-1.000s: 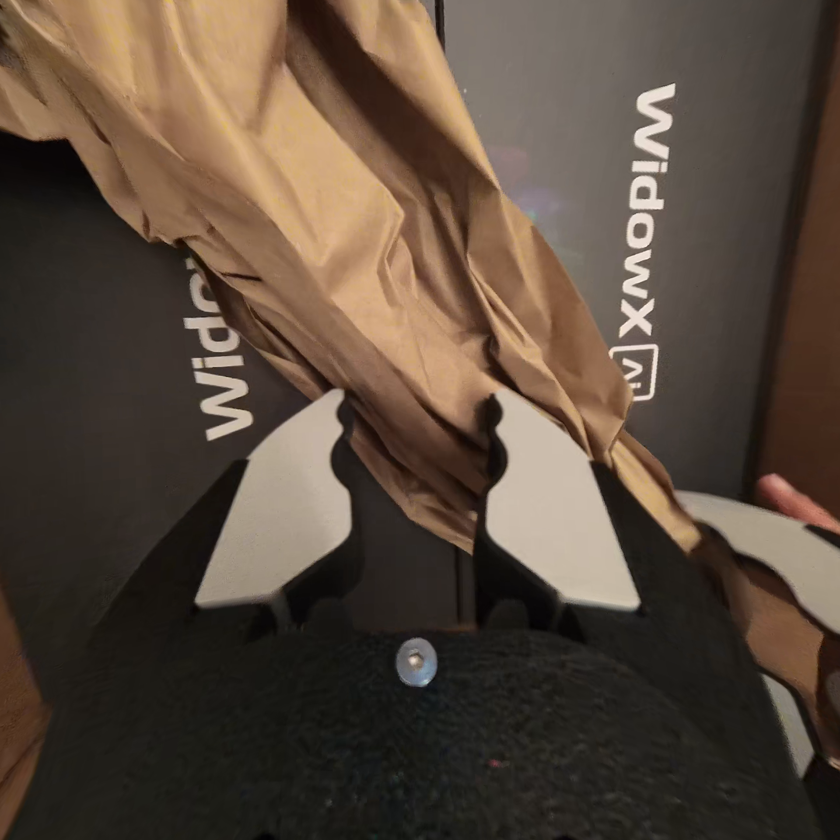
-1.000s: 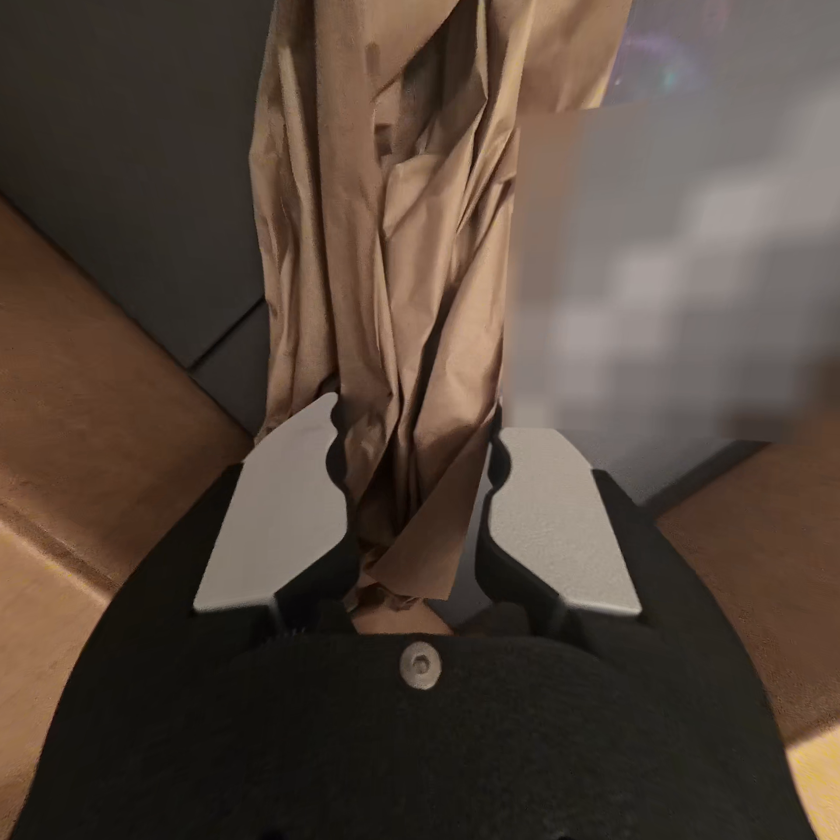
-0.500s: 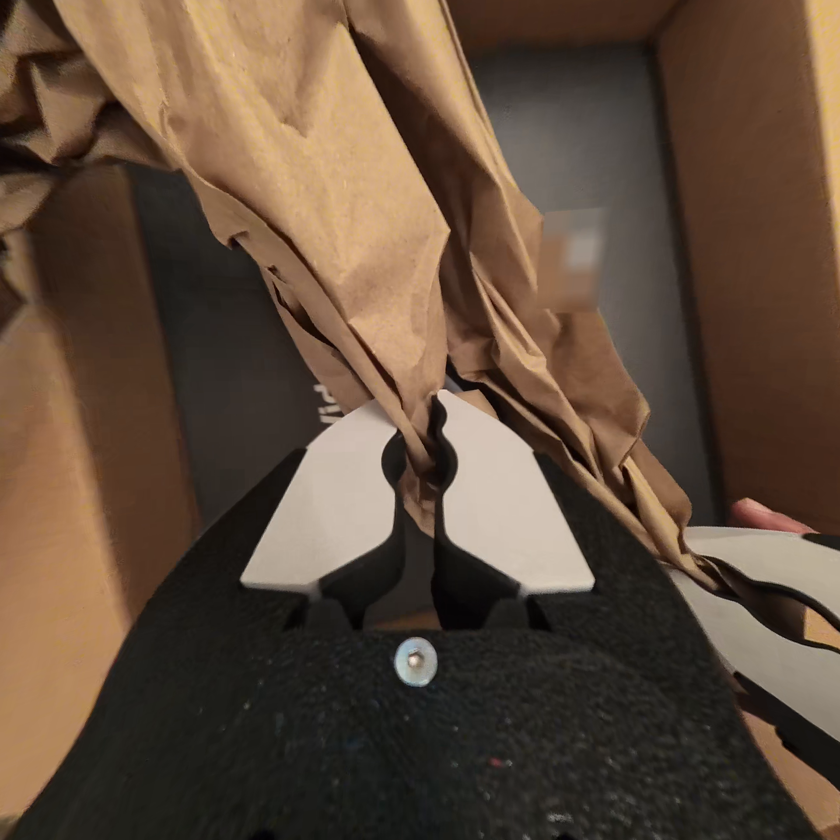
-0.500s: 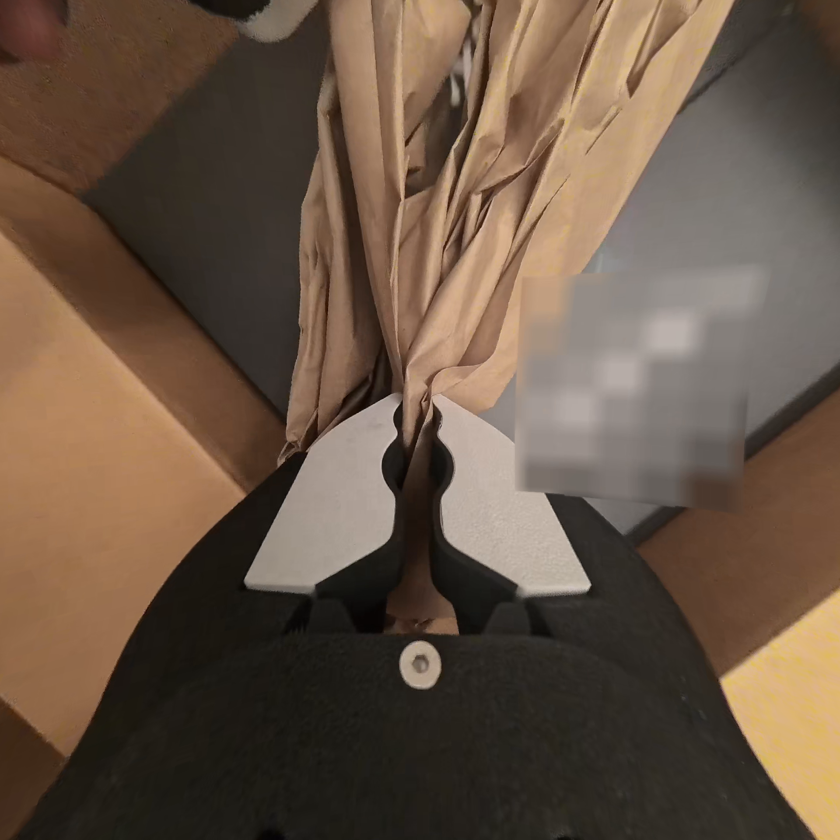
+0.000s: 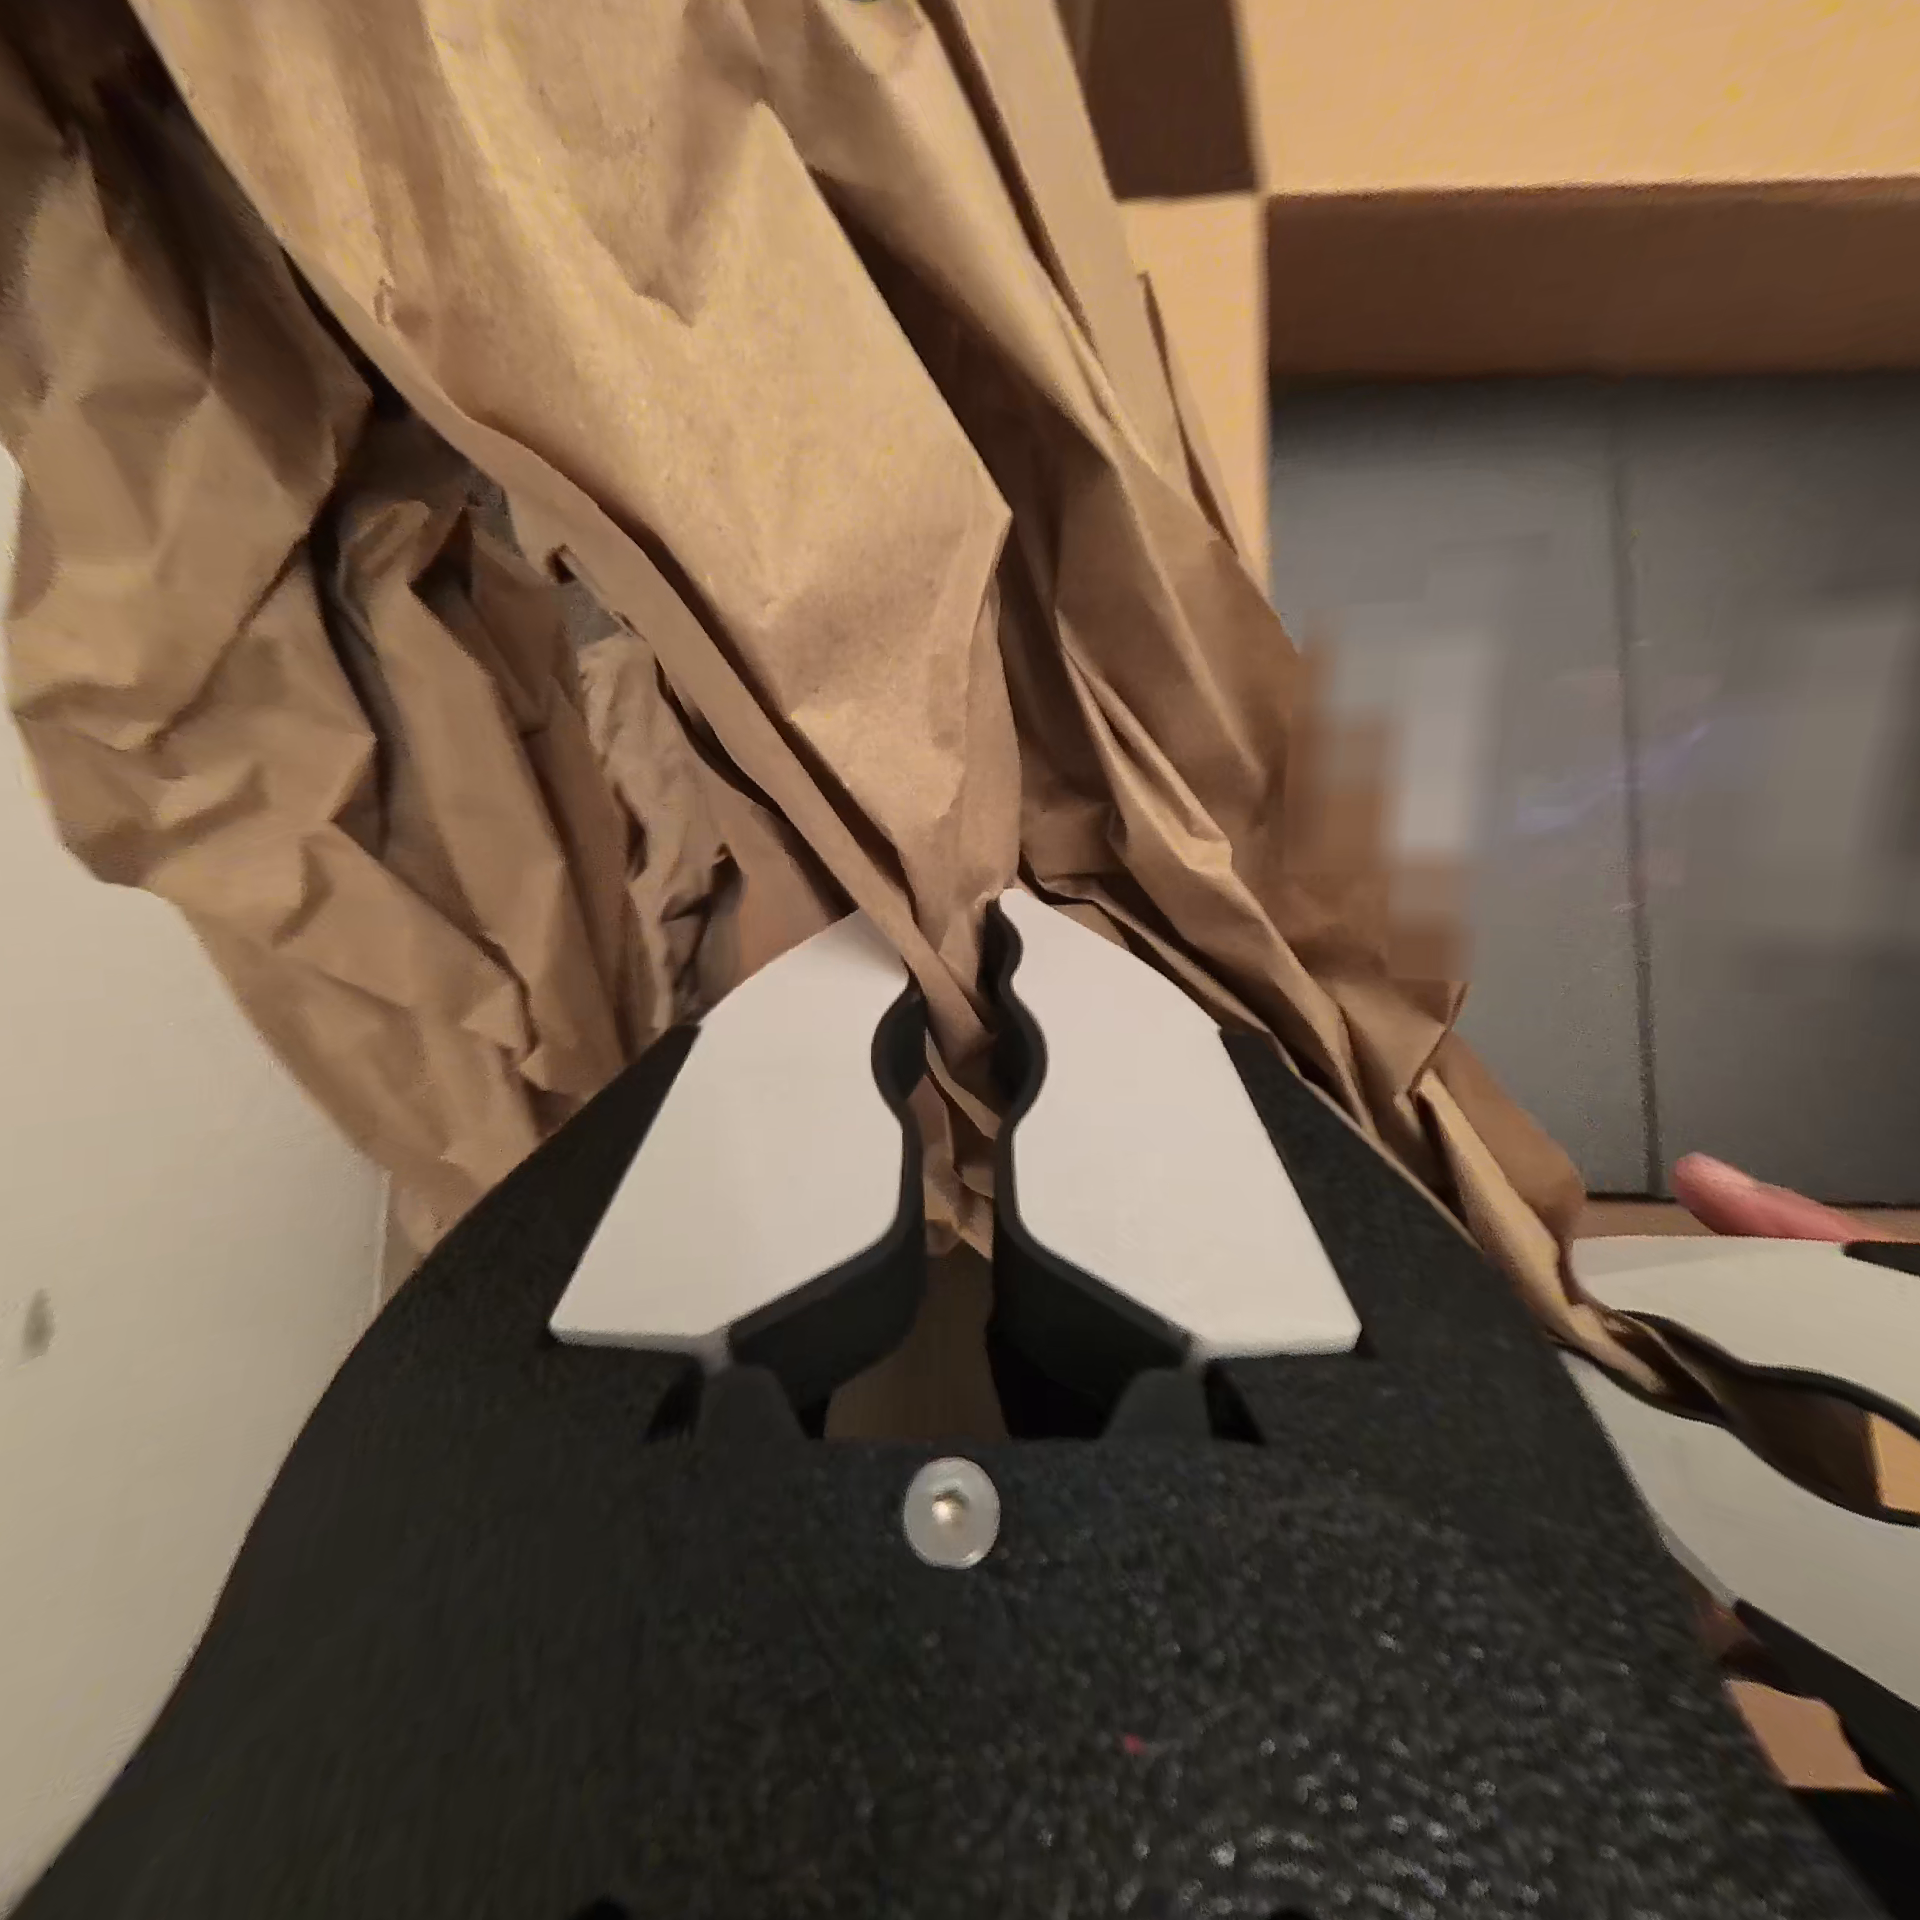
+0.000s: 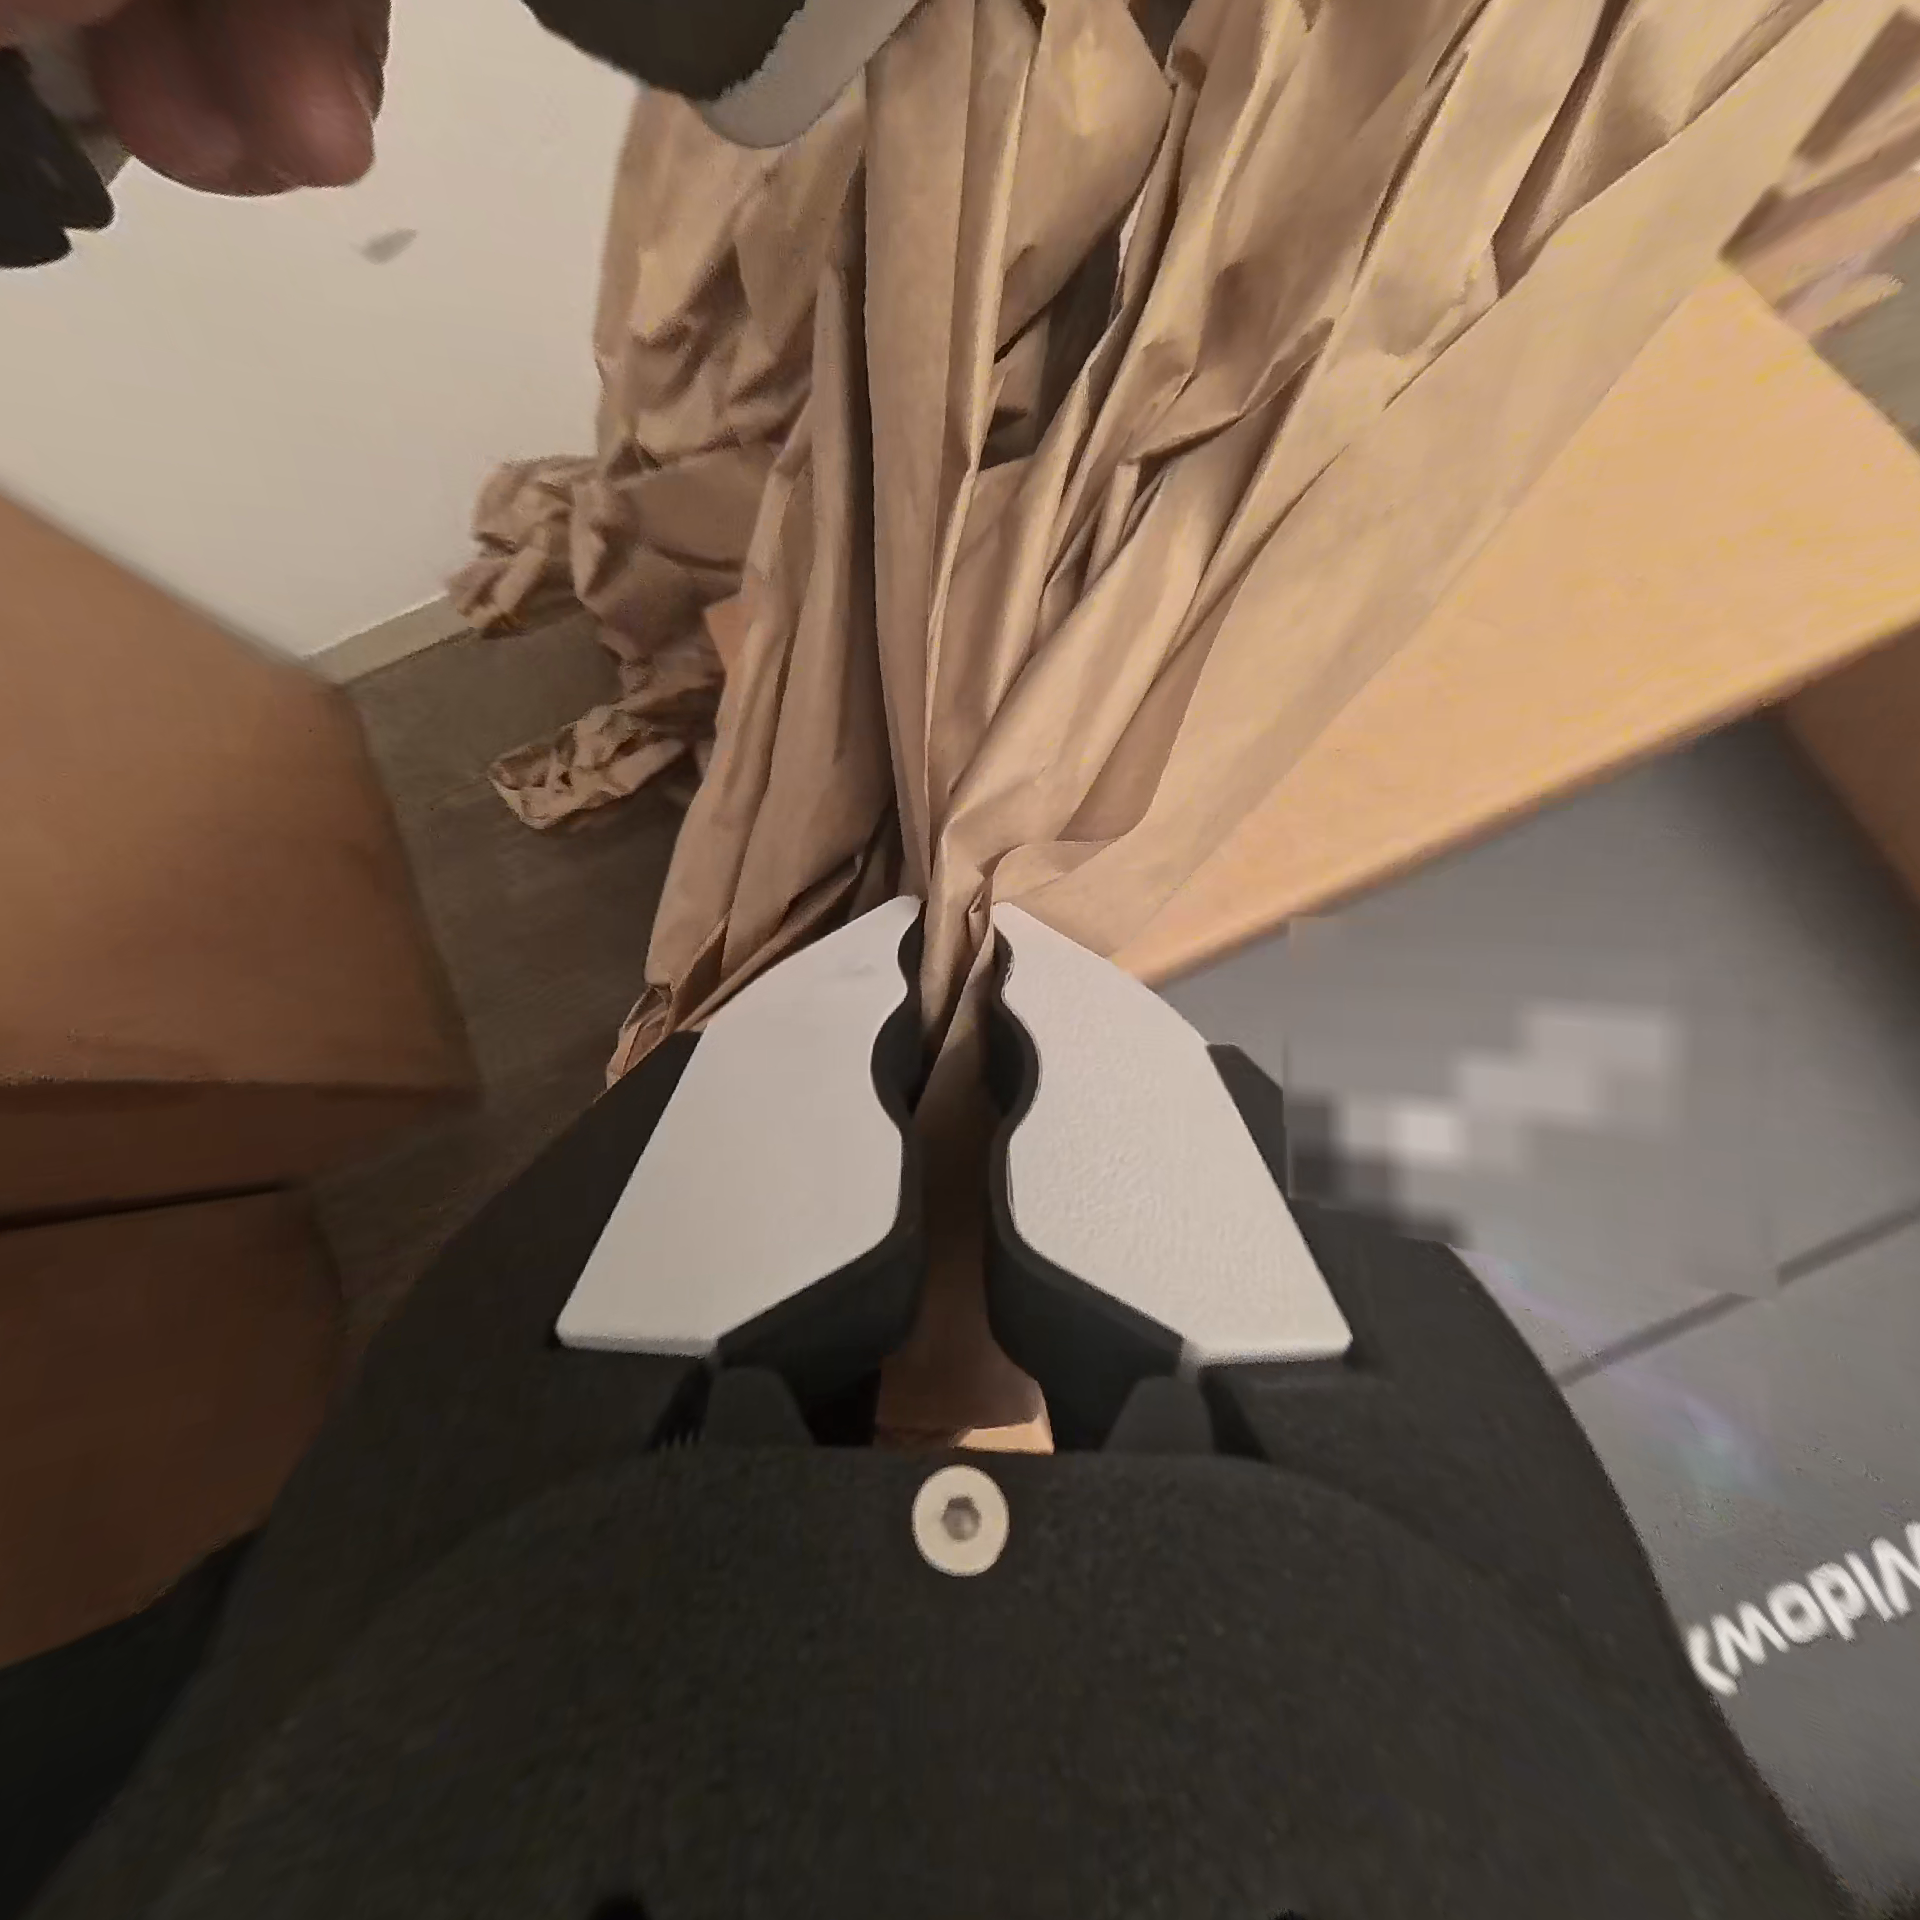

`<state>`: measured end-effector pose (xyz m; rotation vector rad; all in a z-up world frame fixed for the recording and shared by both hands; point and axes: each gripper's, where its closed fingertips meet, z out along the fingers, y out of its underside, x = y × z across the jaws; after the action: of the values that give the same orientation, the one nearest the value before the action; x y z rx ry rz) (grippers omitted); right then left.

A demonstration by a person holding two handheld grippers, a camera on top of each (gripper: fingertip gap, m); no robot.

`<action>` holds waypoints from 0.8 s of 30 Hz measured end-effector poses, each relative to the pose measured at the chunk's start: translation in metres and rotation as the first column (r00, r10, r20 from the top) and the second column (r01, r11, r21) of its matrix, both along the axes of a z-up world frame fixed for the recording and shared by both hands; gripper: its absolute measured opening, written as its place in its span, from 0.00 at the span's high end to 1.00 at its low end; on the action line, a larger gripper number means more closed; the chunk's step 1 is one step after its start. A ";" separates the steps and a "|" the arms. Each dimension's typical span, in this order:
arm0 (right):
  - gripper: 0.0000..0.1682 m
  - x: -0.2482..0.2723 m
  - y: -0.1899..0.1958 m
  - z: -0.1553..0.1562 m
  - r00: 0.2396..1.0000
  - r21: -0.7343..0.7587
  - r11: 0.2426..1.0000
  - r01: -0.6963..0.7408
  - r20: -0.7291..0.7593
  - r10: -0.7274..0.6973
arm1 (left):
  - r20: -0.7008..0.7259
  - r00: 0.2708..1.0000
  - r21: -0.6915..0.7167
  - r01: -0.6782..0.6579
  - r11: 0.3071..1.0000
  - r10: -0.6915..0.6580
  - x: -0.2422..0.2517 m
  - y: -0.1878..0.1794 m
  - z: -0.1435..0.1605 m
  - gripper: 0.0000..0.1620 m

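Note:
A long crumpled sheet of brown packing paper (image 5: 727, 499) hangs between both grippers. My left gripper (image 5: 961, 935) is shut on a bunched fold of it. My right gripper (image 6: 961, 925) is shut on another bunched part of the same paper (image 6: 1091, 468). In the left wrist view the right gripper (image 5: 1704, 1361) shows at the right edge, clamped on the paper, with a fingertip of a hand (image 5: 1745, 1210) above it. In the right wrist view the left gripper's white finger (image 6: 769, 94) and a hand (image 6: 249, 104) show at the top left. The paper is lifted above an open cardboard box (image 5: 1558, 281).
Dark grey boxes with white lettering (image 6: 1662, 1351) lie inside the cardboard box (image 6: 1455, 644). More crumpled brown paper (image 6: 582, 748) lies on the grey floor (image 6: 447, 707) by a white wall (image 6: 260, 416). A cardboard flap (image 6: 187, 831) stands at the left. Left tips to right tips: about 15 cm.
Both grippers closed on the paper and lifted it up and out of the box toward the left. The box rim, floor and wall have come into view.

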<state>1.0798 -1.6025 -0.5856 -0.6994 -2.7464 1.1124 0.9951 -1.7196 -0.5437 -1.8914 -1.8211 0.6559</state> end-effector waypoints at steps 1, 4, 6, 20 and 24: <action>0.97 0.006 -0.021 -0.003 1.000 0.000 1.000 -0.015 0.010 0.015 | 0.017 1.000 -0.005 -0.015 1.000 0.015 0.007 -0.022 -0.005 0.96; 0.96 0.023 -0.078 -0.020 0.997 -0.003 0.999 -0.045 0.057 0.045 | 0.075 0.996 -0.012 -0.040 0.999 0.041 0.024 -0.081 -0.030 0.96; 0.96 0.033 -0.110 -0.033 0.995 -0.001 0.998 -0.056 0.087 0.056 | 0.113 0.992 -0.011 -0.052 0.999 0.053 0.031 -0.113 -0.050 0.96; 0.55 0.030 -0.136 -0.076 0.997 0.086 0.995 -0.046 0.068 0.041 | 0.035 0.985 -0.053 -0.169 0.984 0.171 0.085 -0.214 -0.110 0.62; 0.57 0.024 -0.093 -0.047 0.997 0.001 1.000 0.023 0.078 -0.023 | -0.127 0.992 0.027 -0.007 1.000 0.011 0.085 -0.148 -0.072 0.79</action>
<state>1.1043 -1.6955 -0.6329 -0.7888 -2.7951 1.1040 1.0806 -1.8677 -0.6156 -1.7831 -1.7505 0.7344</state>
